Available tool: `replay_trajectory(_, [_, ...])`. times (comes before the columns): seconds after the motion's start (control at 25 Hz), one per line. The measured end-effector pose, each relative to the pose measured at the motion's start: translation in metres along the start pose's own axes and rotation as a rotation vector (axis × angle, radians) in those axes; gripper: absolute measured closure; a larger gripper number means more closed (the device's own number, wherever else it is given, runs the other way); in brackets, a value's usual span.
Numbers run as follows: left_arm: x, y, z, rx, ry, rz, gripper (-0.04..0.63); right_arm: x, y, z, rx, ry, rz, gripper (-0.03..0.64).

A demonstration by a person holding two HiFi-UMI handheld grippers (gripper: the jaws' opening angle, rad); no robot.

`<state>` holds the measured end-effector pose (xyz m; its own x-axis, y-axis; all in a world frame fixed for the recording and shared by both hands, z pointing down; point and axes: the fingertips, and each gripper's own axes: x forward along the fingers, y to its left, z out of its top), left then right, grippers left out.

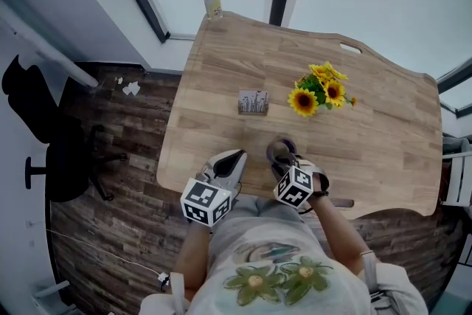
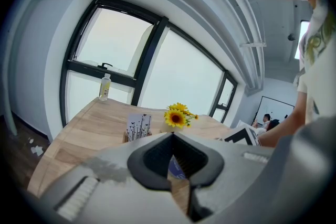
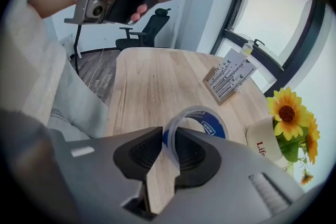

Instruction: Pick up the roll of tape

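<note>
Looks like we're right at the grab. The roll of tape point(image 1: 283, 143) lies on the worktop point(image 1: 383, 129) close to the near edge, straight in front of the person. The right gripper point(image 3: 167, 136) is angled steeply down onto it, one jaw inside the ring and the other outside, with the near wall of the roll between them. The gap is narrow and to me the pads look pinched on that wall, but the roll doesn't look lifted yet. The left gripper point(image 1: 236, 156) sits just beside the roll at about 9 o'clock, jaws pressed together with nothing in them, so it's not part of this.

Next move, my guess: hold the squeeze and go straight up. The hold is on one side of a ring, so the roll will probably want to swing or hang tilted, and a slow lift beats a yank. Clear tape is slick too, so slipping out is what I'd watch for.

Other stuff: sunflowers point(image 1: 318, 91) in a white pot point(image 3: 265, 144) at roughly 1 o'clock from the roll, near but apart. A card stand point(image 1: 253, 102) is at 11 o'clock, and a bottle point(image 1: 213, 2) is way off at the far corner. An office chair point(image 1: 55, 144) stands on the floor point(image 1: 110, 232) out at 9 o'clock. Nothing sits over the roll, so the way up is open.
</note>
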<state>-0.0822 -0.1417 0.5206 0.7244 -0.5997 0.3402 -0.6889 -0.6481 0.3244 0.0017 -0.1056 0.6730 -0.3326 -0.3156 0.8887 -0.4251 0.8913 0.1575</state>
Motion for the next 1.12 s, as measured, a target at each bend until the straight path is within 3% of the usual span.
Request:
replay_trajectory(0.56, [-0.003, -0.003, 0.003, 0.006, -0.013, 0.010, 0.591, -0.027, -0.007, 0.023, 0.189, -0.156, 0.037, 0.540])
replay_trajectory(1.12, [-0.004, -0.015, 0.005, 0.015, -0.028, 0.017, 0.591, -0.068, -0.014, 0.047, 0.406, -0.375, 0.101, 0.540])
